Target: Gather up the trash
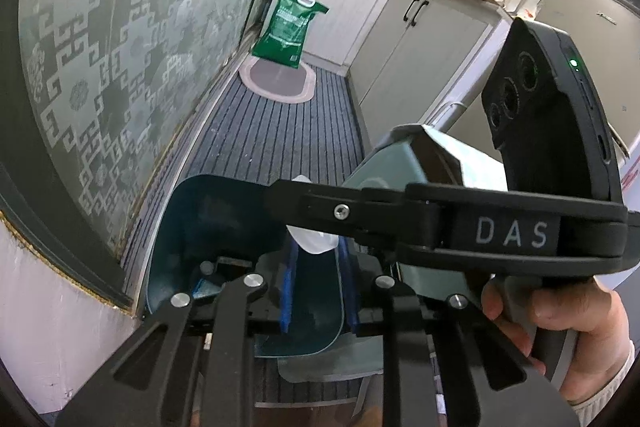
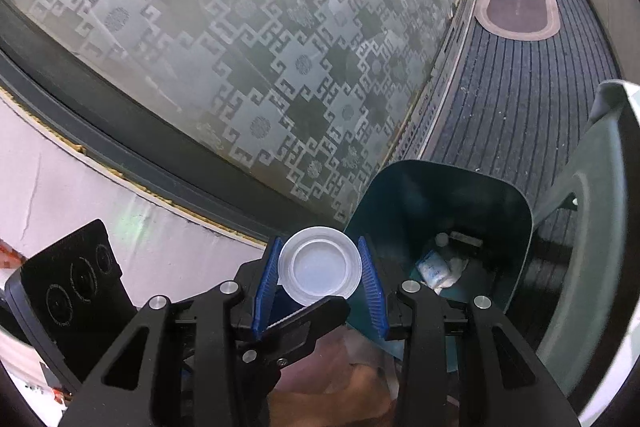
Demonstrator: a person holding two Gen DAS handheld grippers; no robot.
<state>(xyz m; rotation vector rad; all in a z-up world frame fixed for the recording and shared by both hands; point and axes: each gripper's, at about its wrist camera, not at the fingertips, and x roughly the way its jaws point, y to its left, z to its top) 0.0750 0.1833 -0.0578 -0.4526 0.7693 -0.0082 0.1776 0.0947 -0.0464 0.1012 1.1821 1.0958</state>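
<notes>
- Right claw [image 2: 320,285] pinching a clear plastic cup [image 2: 320,273] between its 2 blue pads [image 2: 268,279], cup rim facing my camera.
- Cup sits just beside the rim of the open teal trash bin [image 2: 516,227], not inside it.
- Bin already has crumpled wrappers [image 2: 438,269] at the bottom.
- Left claw [image 1: 318,291] narrowed, blue pads either side of the bin's thin wall [image 1: 316,311]; can't tell if they press on it.
- Bin lid [image 1: 384,163] stands open behind.
- Green bag [image 1: 290,27] well apart, on the floor mat [image 1: 276,83].
</notes>
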